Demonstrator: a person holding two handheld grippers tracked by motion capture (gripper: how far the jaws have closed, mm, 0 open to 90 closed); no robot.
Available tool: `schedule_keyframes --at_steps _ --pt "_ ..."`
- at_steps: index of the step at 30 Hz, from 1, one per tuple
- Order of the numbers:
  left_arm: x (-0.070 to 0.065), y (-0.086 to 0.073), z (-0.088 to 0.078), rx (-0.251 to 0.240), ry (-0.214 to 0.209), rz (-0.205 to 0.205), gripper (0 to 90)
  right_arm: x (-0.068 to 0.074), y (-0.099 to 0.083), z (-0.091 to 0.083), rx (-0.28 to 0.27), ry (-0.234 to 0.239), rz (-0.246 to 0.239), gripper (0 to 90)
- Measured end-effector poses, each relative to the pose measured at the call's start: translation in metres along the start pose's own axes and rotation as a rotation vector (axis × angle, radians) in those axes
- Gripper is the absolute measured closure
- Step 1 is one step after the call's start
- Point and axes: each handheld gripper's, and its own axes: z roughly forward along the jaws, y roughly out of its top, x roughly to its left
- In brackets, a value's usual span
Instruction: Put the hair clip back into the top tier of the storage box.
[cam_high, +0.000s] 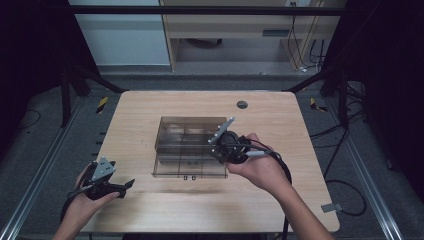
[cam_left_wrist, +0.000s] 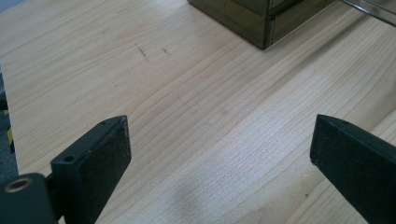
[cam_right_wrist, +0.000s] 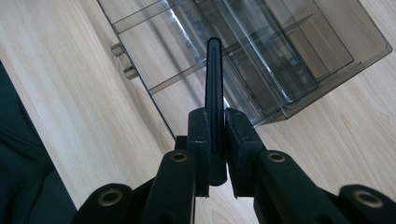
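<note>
A smoky see-through compartment box (cam_high: 187, 135) stands mid-table, its lid (cam_high: 190, 167) folded flat toward me. My right gripper (cam_high: 218, 150) hovers over the box's right front corner, held by a hand. In the right gripper view the gripper (cam_right_wrist: 217, 140) is shut on a thin black flat piece (cam_right_wrist: 214, 79), seen edge-on and pointing out over the box (cam_right_wrist: 280, 51) and its dividers. My left gripper (cam_high: 124, 187) rests low at the table's front left, held by the other hand. Its jaws stand wide apart (cam_left_wrist: 219, 135) with bare wood between them, and the box corner (cam_left_wrist: 261, 23) lies farther off.
The wooden table (cam_high: 150, 110) has a round cable hole (cam_high: 242, 104) at the back. A small grey tab (cam_high: 332, 206) lies near the right front corner. Two small latches (cam_right_wrist: 122, 59) stick out from the lid's edge. Dark floor, frame rails and cables surround the table.
</note>
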Motion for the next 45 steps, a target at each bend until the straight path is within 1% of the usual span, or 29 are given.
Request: schedule_keyframes --at_steps 8,19,24,26,31,42,45 --pt "0.0 0.0 0.0 0.004 0.002 0.009 5.3 0.003 0.003 0.003 0.004 0.001 -0.012 81.3" --pt "0.0 0.0 0.001 0.006 0.001 0.011 5.5 0.007 0.006 0.011 0.006 0.02 -0.018 81.3" --pt "0.0 0.0 0.0 0.013 0.002 0.015 5.5 0.008 0.006 0.013 0.004 0.023 -0.014 81.3" --pt "0.0 0.0 0.001 0.01 0.003 0.009 5.5 0.008 0.006 0.014 0.006 0.026 -0.012 81.3" --pt "0.0 0.0 0.001 0.01 0.003 0.01 5.5 0.009 0.005 0.016 0.008 0.03 -0.001 81.3" --pt "0.0 0.0 0.001 0.011 0.002 0.011 5.6 0.01 0.005 0.022 0.012 0.04 0.0 81.3" --pt "0.0 0.0 0.001 0.011 0.001 0.012 5.6 0.01 0.004 0.023 0.021 0.04 0.004 81.3"
